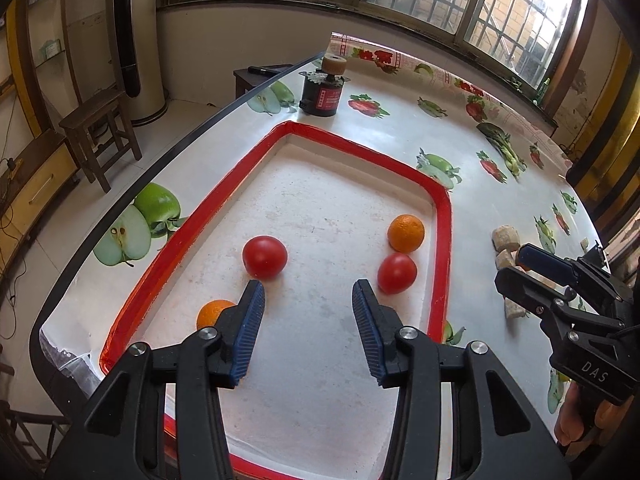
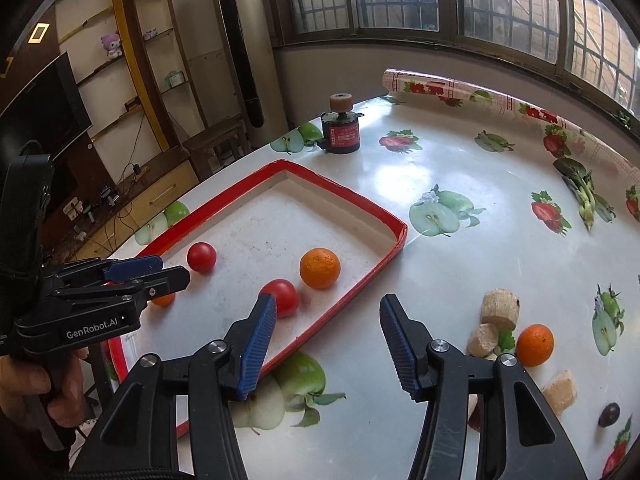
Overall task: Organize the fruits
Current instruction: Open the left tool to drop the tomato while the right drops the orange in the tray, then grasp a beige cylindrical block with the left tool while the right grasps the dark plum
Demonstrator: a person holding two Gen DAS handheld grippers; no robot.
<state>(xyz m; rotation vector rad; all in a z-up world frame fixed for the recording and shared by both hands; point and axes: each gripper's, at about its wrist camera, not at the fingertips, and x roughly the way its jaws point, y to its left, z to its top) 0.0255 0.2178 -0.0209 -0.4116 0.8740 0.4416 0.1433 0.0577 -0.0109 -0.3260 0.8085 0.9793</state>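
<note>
A red-rimmed white tray lies on the table. In it are two red tomatoes and two oranges. The right wrist view shows the tomatoes, one orange and the other orange partly hidden. A third orange lies outside the tray on the right. My left gripper is open and empty over the tray. My right gripper is open and empty over the tray's right rim.
Several beige cork-like chunks and a small dark fruit lie right of the tray. A black cylindrical motor stands behind it. The tablecloth has printed fruit. The table's left edge drops to the floor.
</note>
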